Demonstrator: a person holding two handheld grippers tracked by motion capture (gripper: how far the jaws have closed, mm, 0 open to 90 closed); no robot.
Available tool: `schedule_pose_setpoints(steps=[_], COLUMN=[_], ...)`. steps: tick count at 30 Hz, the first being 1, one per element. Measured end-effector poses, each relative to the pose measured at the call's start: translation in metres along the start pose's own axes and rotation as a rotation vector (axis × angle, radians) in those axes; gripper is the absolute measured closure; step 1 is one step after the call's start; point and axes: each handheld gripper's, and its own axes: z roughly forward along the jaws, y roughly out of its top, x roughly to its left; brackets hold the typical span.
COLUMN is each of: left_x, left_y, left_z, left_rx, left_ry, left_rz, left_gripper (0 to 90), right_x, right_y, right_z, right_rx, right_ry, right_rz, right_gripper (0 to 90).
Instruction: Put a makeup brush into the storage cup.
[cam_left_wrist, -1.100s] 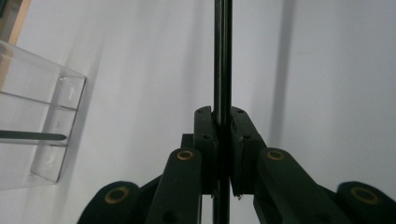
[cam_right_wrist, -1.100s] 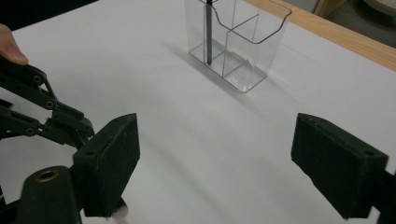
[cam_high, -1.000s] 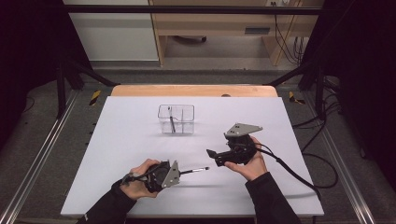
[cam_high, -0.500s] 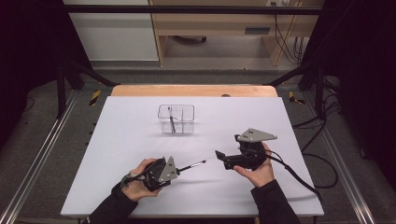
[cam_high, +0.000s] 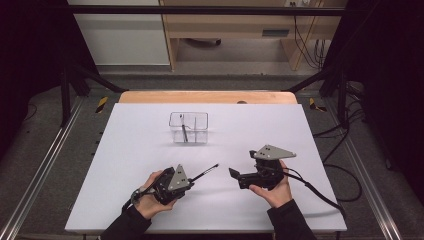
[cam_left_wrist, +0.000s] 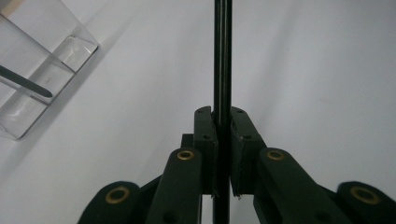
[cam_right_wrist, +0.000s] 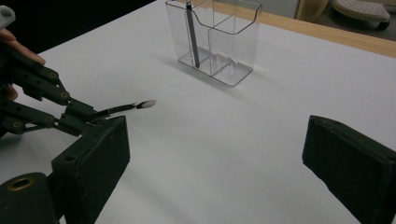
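Slippage threatens: left gripper (cam_high: 192, 178) jaws pinch the thin black brush (cam_high: 206, 172) far back; right gripper (cam_high: 233, 173) jaws gape empty, just opened.

Clear divided holder (cam_high: 188, 128) toward the table's (cam_high: 125, 150) far side, one pen (cam_high: 184, 132), perhaps a brush, in its left compartment; grippers nearer, brush (cam_high: 205, 173) between them.

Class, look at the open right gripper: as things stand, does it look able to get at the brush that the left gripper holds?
Probably yes. The right gripper is open and faces the brush, whose tip sticks out free of the left gripper, with bare table between them.
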Motion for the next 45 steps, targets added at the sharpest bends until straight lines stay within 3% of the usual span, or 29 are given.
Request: schedule_pose_setpoints(steps=[8, 20, 27, 45], left_x=[-0.001, -0.001, -0.001, -0.014], left_y=[0.001, 0.006, 0.009, 0.02], left_z=[0.002, 0.005, 0.006, 0.014], left_rx=[-0.033, -0.08, -0.099, -0.143], left_ry=[0.029, 0.046, 0.059, 0.077], left_rz=[-0.081, -0.17, -0.201, -0.245], left_gripper=[82.4, 82.5, 82.5, 82.6], right_x=[0.004, 0.006, 0.011, 0.018], right_y=[-0.003, -0.002, 0.001, 0.001], right_z=[0.008, 0.016, 0.021, 0.032], right_rx=[-0.008, -0.038, -0.045, -0.084], right_ry=[0.025, 0.048, 0.063, 0.101], right_rz=[0.022, 0.069, 0.08, 0.136], right_gripper=[8.6, 11.2, 12.1, 18.6])
